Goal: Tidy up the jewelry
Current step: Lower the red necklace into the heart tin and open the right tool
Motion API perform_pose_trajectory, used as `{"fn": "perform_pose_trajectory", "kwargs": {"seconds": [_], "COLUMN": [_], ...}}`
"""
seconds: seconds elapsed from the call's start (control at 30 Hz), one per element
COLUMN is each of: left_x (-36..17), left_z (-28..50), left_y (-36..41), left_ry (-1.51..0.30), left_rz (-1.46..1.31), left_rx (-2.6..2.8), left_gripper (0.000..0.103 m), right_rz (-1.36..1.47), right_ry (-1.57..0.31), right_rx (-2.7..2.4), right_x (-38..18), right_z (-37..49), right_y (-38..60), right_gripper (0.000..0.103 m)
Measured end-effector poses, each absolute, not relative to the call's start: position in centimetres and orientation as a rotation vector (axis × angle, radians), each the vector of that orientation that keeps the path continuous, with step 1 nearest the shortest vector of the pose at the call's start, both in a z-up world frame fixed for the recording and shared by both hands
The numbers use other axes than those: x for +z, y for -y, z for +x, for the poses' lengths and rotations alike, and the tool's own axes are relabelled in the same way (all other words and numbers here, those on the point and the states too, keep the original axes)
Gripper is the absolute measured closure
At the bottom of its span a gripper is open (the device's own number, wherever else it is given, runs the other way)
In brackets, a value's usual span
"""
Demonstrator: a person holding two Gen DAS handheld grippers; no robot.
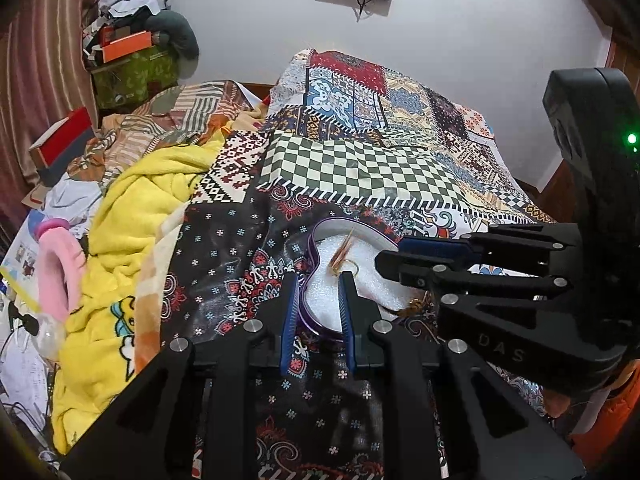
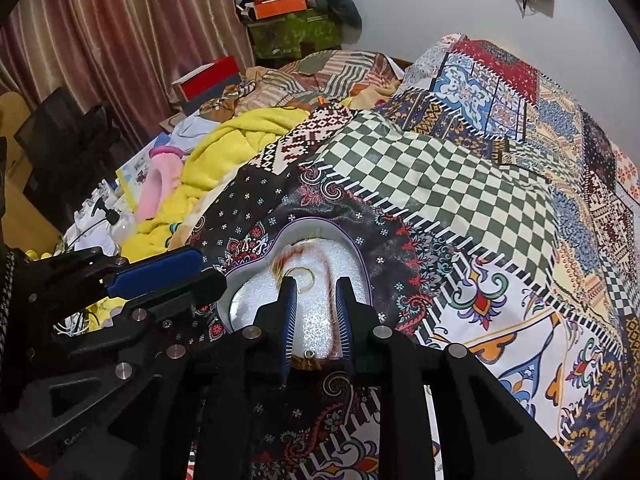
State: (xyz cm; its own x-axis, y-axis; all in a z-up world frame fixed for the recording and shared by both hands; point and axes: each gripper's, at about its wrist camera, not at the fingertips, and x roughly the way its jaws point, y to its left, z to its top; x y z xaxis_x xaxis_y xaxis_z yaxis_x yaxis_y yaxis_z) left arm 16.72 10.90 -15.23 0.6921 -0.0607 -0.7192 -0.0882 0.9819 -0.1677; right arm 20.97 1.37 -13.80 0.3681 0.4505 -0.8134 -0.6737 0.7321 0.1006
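A purple heart-shaped box [image 1: 313,236] with white foam lining lies on the patterned bedspread. A gold hoop earring [image 1: 353,266] with a feather-like tassel rests on the foam. My left gripper [image 1: 318,280] is open, its fingers straddling the box's near rim. From the right, my right gripper [image 1: 390,258] reaches over the box. In the right wrist view it [image 2: 317,284] is open above the foam, with the gold hoop [image 2: 305,276] at its left fingertip. A blurred reddish-brown strand [image 2: 330,300] runs along its right pad. A small brown-gold piece [image 1: 416,306] shows under the right gripper.
The patchwork bedspread [image 1: 360,168] covers the bed. A yellow blanket [image 1: 132,216] and a pink plush item [image 1: 60,272] lie to the left. Boxes and clutter [image 1: 128,52] are stacked at the back left by a curtain. The left gripper [image 2: 204,270] enters the right wrist view from the left.
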Motion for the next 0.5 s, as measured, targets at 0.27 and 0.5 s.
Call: {"fn": "perform_pose_trajectory", "kwargs": {"seconds": [0.27,0.5], "left_x": [-13.2,-10.6], "left_z": [15.3,13.5], "left_y": [-10.5,-9.1], "left_ry": [-0.771,-0.721], "left_rz": [-0.181,-0.160], "left_rx": [0.023,0.012], "left_gripper": [0.079,0.072], "right_rz": [-0.247,-0.229], "right_ry": [-0.890,-0.804], "right_rx": [0.699,0.641], "right_x": [-11.1,-7.8], "right_z": [19.6,17.5], "right_y": [0.2,3.0], "right_gripper": [0.085,0.085]}}
